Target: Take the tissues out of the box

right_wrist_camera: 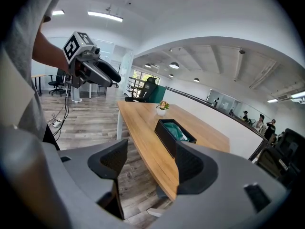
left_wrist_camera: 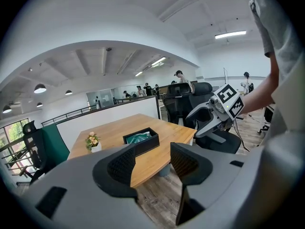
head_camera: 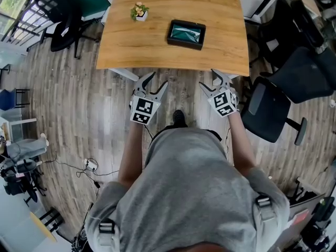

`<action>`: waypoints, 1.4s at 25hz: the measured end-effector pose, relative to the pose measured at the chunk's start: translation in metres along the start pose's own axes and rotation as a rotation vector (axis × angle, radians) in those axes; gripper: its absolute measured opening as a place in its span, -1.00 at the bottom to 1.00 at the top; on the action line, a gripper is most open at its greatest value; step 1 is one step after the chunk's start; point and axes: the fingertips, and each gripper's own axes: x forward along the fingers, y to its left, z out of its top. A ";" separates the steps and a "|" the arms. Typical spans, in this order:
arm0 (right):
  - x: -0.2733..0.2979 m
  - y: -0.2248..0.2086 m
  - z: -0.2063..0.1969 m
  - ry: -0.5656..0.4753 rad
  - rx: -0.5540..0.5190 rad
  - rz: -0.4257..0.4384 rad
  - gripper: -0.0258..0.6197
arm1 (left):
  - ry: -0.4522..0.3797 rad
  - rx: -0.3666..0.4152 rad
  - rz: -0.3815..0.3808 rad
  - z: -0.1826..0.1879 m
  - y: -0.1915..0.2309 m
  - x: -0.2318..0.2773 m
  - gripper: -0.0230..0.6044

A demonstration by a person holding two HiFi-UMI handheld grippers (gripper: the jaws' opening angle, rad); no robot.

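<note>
The left claw [left_wrist_camera: 152,163] has its two dark jaws apart, with nothing between them. Beyond them stands a wooden tabletop [left_wrist_camera: 112,130] carrying a black box [left_wrist_camera: 143,144] with green tissues [left_wrist_camera: 140,137] inside and a small flower pot [left_wrist_camera: 92,142]. The right claw [left_wrist_camera: 200,122] hangs beside the tabletop's corner.

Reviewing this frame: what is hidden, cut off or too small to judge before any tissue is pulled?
1. Inside of the black box: head view, too small; teal material shows, tissue or wrapper unclear.
2. Same box, left gripper view: its near wall hides most of the inside.
3. Far end of the table: head view, cut by the top edge.
4. Background people: both gripper views, too small.
</note>
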 end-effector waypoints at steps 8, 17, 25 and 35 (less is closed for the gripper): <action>0.033 0.003 0.023 0.007 0.007 -0.024 0.07 | -0.017 0.011 -0.051 -0.006 0.034 0.011 -0.16; 0.053 0.000 0.023 0.043 0.025 -0.026 0.06 | -0.013 0.004 -0.070 -0.010 0.056 0.024 -0.16; 0.082 -0.030 0.026 0.036 0.017 -0.006 0.06 | -0.009 -0.015 -0.038 -0.003 0.084 0.053 -0.16; 0.116 -0.082 0.032 0.020 0.016 0.021 0.04 | 0.004 -0.022 -0.026 0.016 0.104 0.102 -0.16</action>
